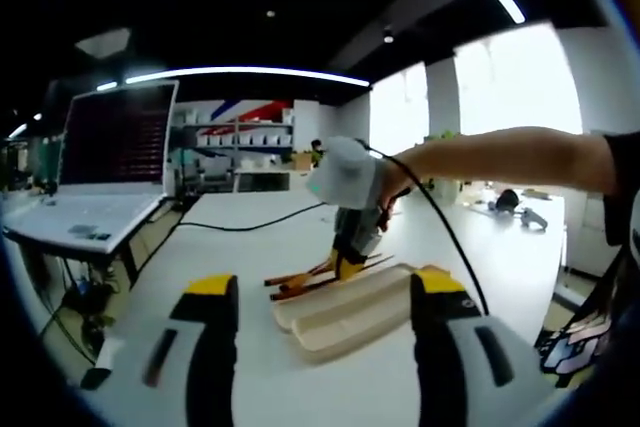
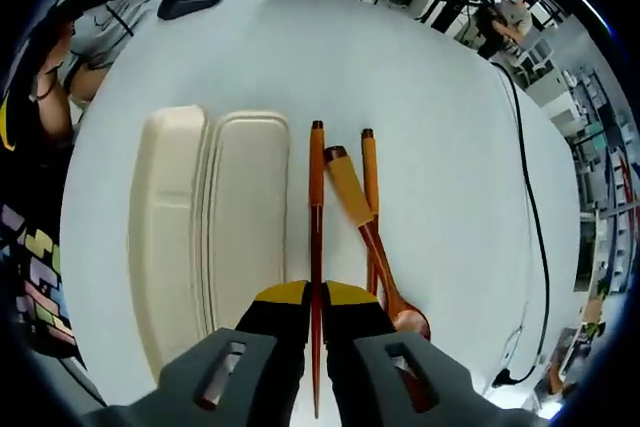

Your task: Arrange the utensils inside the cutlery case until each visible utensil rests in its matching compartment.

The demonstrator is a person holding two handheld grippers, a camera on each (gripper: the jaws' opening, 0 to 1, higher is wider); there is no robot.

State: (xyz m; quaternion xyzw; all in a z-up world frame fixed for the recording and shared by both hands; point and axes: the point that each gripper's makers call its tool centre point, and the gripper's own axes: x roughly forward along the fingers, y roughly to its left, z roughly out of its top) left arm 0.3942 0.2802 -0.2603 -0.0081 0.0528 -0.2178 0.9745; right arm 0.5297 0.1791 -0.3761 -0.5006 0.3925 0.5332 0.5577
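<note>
Cutlery case (image 2: pixel 210 237): cream, open, mid-tabletop (image 2: pixel 430 77), bare white surface stretching to the far edge. Beside it a wooden spoon (image 2: pixel 365 237) and chopstick (image 2: pixel 370 172). Right gripper (image 2: pixel 316 299): jaws clamped on a second chopstick (image 2: pixel 316 197). Left gripper (image 1: pixel 325 292): jaws wide apart, holding nothing.
</note>
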